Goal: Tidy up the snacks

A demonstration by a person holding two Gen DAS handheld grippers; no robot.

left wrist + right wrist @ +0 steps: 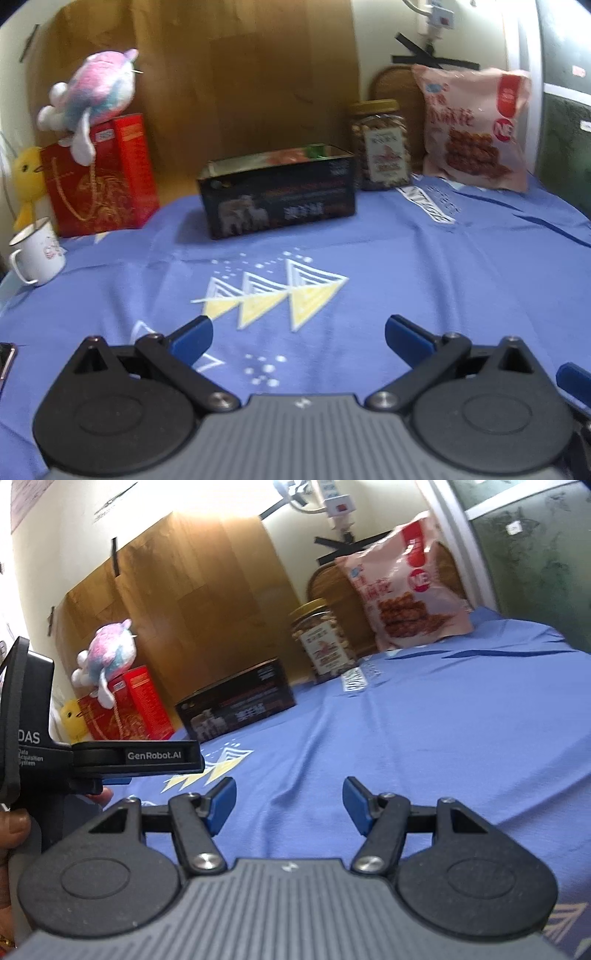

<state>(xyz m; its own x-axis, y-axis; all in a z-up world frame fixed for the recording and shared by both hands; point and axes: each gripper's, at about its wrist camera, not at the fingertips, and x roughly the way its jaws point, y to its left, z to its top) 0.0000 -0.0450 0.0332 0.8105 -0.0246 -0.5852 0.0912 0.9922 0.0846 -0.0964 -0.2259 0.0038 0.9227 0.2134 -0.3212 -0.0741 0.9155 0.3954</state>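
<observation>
A black open-topped box [279, 194] stands at the back of the blue cloth [369, 277], with something red and green inside. A clear snack jar with a gold lid [380, 146] stands right of it, and a pink snack bag [474, 129] leans further right. My left gripper [299, 336] is open and empty, low over the cloth in front. My right gripper [290, 799] is open and empty; its view shows the box [236, 705], the jar [325, 642] and the bag [406, 590]. The left gripper's body [92, 757] shows at its left.
A red gift bag [99, 181] with a plush toy [92, 96] on top stands at the back left, beside a yellow toy [27, 181] and a white mug [37, 254]. Wooden boards [240, 74] line the wall. A phone edge [5, 362] lies at the far left.
</observation>
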